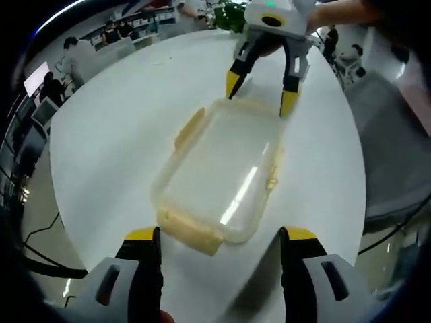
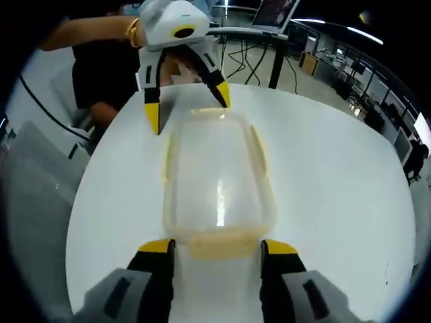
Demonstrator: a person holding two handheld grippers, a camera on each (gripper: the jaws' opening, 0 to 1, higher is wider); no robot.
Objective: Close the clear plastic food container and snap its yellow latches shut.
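The clear container (image 1: 219,171) sits lid-on in the middle of the round white bench (image 1: 108,134), both tools facing each other across it. The left tool (image 1: 221,237) is spread wide, its jaws either side of the near yellow latch (image 1: 190,232). The side latches look flared out, not yet down. The right tool (image 2: 217,249), also wide and holding nothing, straddles its own end latch (image 2: 217,243). Risk here: press one end alone and the light box tips or skates away.
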